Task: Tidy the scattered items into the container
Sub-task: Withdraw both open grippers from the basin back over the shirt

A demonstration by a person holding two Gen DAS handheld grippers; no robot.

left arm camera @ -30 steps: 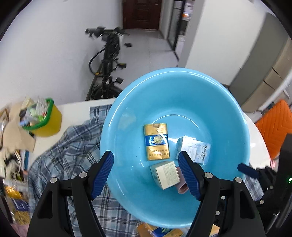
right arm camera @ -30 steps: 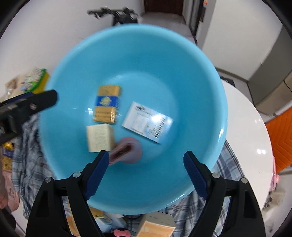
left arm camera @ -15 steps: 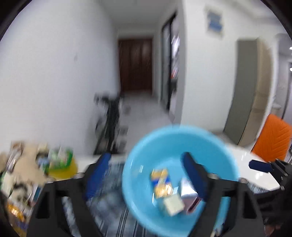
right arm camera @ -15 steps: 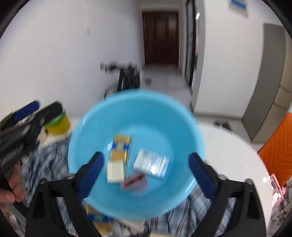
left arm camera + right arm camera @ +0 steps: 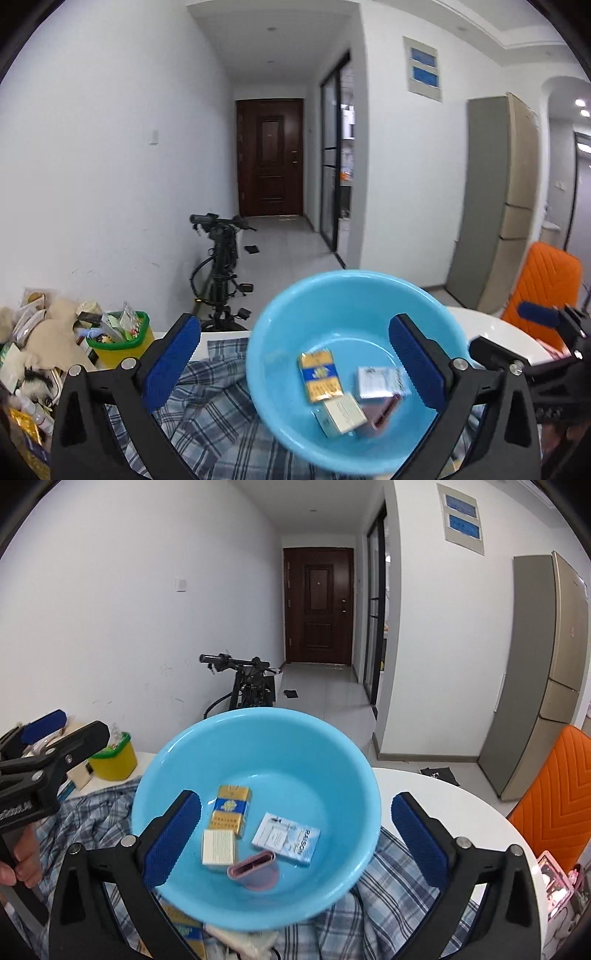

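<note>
**Both grippers held apart above the loaded blue basin**

I see my left gripper (image 5: 295, 362) with its blue-padded fingers spread wide and nothing between them; the right gripper (image 5: 295, 843) is spread just as wide and carries nothing either. Both hover above the light blue plastic basin (image 5: 325, 749), which sits on a blue plaid shirt (image 5: 391, 890) spread over the white round table (image 5: 461, 801).

Inside the basin I count four things lying on the bottom. A gold and blue cigarette pack (image 5: 229, 810) lies flat toward the far left. Just beside its near end is a small cream box (image 5: 218, 846). To the right lies a white and pale blue packet (image 5: 286, 838) with printed text. Nearest me, touching the cream box and the packet's corner, is a pink pouch (image 5: 255, 871).

Below the basin's near rim, in the right wrist view, another gold and blue pack (image 5: 190, 939) lies on the cloth, partly hidden by my gripper. A yellow bin with a green rim (image 5: 120, 341) stands at the table's left, stuffed with wrappers.
</note>
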